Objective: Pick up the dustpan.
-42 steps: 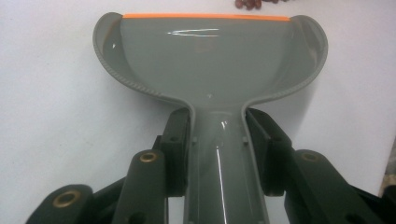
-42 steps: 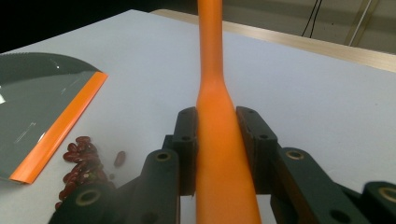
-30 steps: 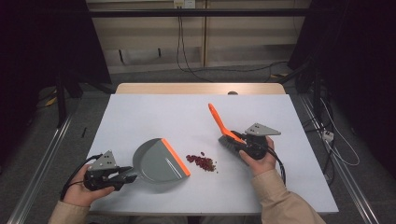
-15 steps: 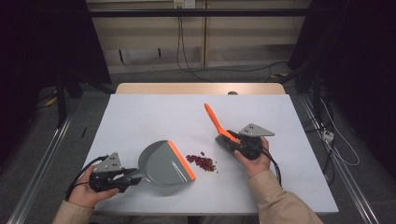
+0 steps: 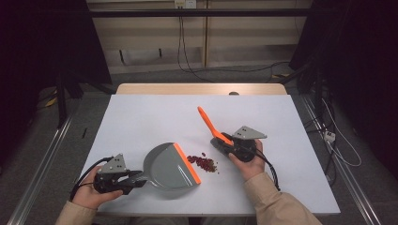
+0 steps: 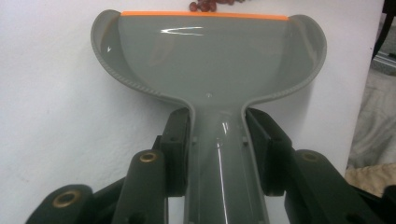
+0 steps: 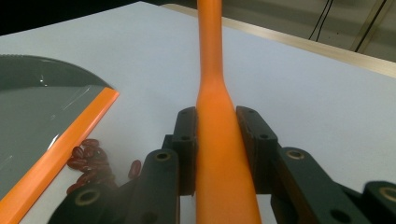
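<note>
A grey dustpan (image 5: 165,165) with an orange lip lies flat on the white table (image 5: 141,117). My left gripper (image 5: 133,180) is shut on its handle at the near left. The left gripper view looks along that handle into the pan (image 6: 205,60), with my left gripper (image 6: 218,140) clamped on both sides. A small heap of dark red beans (image 5: 204,163) lies just off the orange lip. My right gripper (image 5: 229,146) is shut on the orange handle of a brush (image 5: 209,123), which slants up and away to the left. In the right gripper view my right gripper (image 7: 218,144) pinches the handle (image 7: 212,70), with beans (image 7: 88,158) and the pan (image 7: 42,107) at the left.
The table's wooden far edge (image 5: 202,88) borders a floor with cables. Metal rails (image 5: 42,164) run along both sides of the table. A person's forearms in beige sleeves (image 5: 277,206) come in from the bottom. Bare tabletop stretches behind the pan and the brush.
The dustpan has slid a little to the right, so its orange lip is closer to the beans. The brush and my right gripper have shifted slightly left toward the beans.
</note>
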Demonstrator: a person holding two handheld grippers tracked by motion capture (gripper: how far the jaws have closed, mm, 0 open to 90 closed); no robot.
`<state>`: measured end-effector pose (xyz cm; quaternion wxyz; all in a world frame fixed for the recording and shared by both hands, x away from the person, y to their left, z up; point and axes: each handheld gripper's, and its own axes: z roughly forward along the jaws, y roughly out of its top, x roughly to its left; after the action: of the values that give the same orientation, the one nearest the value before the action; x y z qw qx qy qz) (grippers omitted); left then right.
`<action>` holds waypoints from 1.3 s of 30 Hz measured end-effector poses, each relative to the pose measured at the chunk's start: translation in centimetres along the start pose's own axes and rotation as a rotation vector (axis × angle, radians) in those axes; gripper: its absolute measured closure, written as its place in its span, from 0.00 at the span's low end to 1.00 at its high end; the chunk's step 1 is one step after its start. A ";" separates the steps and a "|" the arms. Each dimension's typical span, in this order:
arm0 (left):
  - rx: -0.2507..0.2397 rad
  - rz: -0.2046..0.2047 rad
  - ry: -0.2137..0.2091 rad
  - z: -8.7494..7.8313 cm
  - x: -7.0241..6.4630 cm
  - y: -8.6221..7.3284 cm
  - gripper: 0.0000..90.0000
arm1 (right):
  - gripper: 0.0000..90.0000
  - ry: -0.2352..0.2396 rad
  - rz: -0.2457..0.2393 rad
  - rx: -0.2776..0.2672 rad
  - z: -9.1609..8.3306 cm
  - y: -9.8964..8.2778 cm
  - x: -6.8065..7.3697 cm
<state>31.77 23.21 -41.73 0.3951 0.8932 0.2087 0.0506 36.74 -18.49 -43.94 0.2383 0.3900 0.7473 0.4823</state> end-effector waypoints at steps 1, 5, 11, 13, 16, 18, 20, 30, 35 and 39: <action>-0.001 0.000 -0.003 0.0 0.0 0.0 0.69 | 0.78 -0.002 0.001 0.003 -0.1 0.0 0.0; -0.001 0.001 -0.005 0.2 0.0 0.1 0.69 | 0.74 0.005 0.009 0.012 -0.5 -0.2 -0.4; 0.005 0.002 -0.004 0.2 0.0 0.1 0.69 | 0.68 -0.001 0.021 0.022 -1.6 -0.4 -0.8; 0.005 0.007 -0.010 0.2 0.0 0.2 0.69 | 0.68 -0.005 0.017 0.024 -2.0 -0.5 -0.8; 0.004 0.013 -0.017 0.3 -0.1 0.3 0.69 | 0.71 -0.009 0.013 0.025 -2.5 -0.6 -0.9; 0.011 0.017 -0.013 0.3 -0.3 0.4 0.70 | 0.78 -0.017 0.008 0.021 -2.9 -0.6 -0.9; 0.012 0.015 -0.019 0.3 -0.3 0.4 0.69 | 0.78 -0.023 0.022 0.028 -3.1 -0.6 -0.9; 0.009 0.012 -0.023 0.5 -0.4 0.6 0.69 | 0.79 -0.055 0.014 0.021 -3.1 -0.8 1.1; 0.002 0.006 -0.024 0.6 -0.4 0.5 0.69 | 0.79 -0.084 -0.017 0.006 -3.0 -1.1 2.5; 0.003 -0.005 -0.022 0.7 -0.3 0.3 0.69 | 0.79 -0.093 -0.031 -0.006 -3.1 -1.2 2.6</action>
<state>31.79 22.39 -41.98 0.3963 0.8936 0.2070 0.0397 32.51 -18.32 -43.67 0.2812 0.3996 0.7401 0.4621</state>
